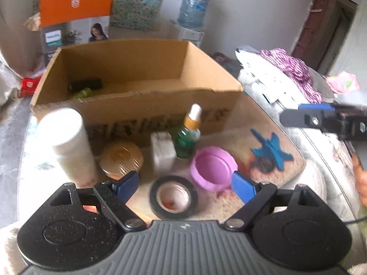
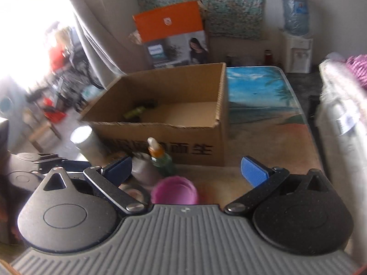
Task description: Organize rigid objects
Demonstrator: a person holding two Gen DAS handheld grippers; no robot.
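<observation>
With both jaws wide and empty, the left gripper (image 1: 184, 186) should go down straight over the tape (image 1: 173, 197) near the bench's front edge, while the right gripper (image 2: 185, 170) stays clear of the box (image 2: 160, 135).

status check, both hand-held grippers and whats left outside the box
Left hand-held gripper open, empty, over tape roll. Right hand-held gripper open, empty. Pink bowl, dropper bottle, white bottle outside cardboard box. Nothing blocking.

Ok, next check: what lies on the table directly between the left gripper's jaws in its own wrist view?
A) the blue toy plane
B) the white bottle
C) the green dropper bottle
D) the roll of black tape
D: the roll of black tape lies flat between the open jaws of the left gripper, untouched by either.
</observation>
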